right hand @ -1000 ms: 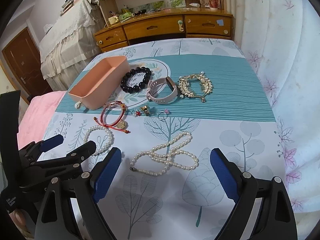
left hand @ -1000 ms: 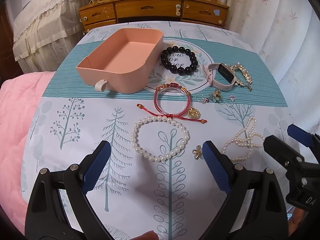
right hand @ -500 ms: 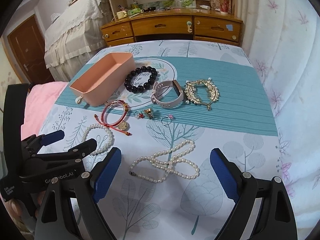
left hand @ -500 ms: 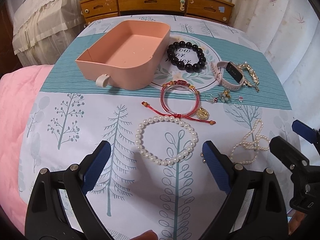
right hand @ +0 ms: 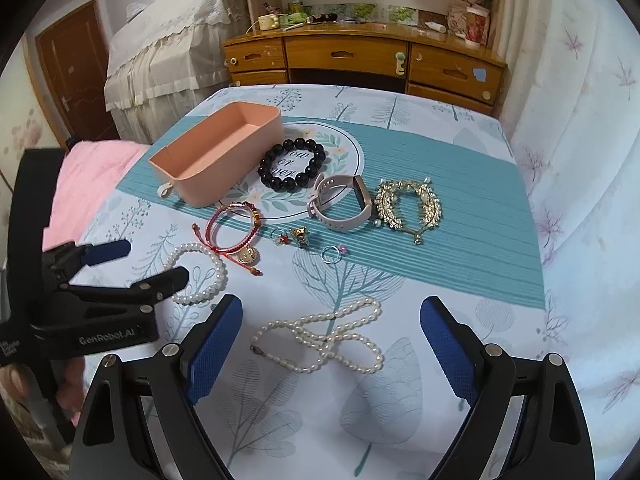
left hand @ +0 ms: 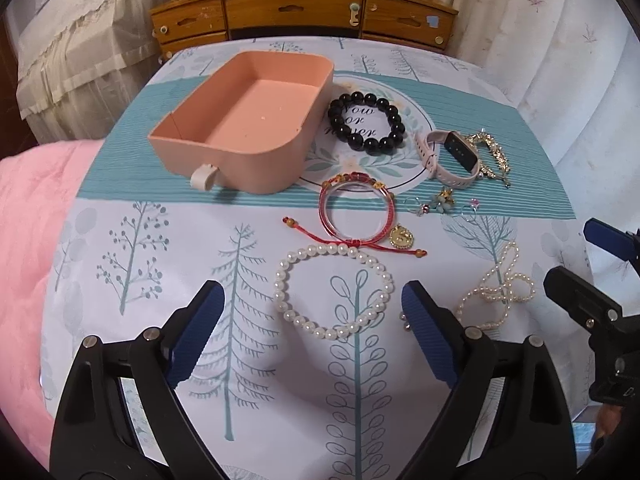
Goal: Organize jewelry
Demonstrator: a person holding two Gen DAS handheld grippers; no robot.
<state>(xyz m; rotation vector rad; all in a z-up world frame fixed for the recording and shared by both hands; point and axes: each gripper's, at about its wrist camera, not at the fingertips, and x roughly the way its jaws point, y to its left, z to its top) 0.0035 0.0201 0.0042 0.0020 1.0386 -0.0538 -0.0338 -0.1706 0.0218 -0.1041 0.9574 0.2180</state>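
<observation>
Left wrist view: pink tray [left hand: 256, 152] holds nothing; both hand-held grippers [left hand: 310, 334] [right hand: 330, 344] gape wide.

A wooden dresser [right hand: 360, 60] stands against the far wall, pale curtains [right hand: 580, 140] right, brown door [right hand: 72, 76] left.
</observation>
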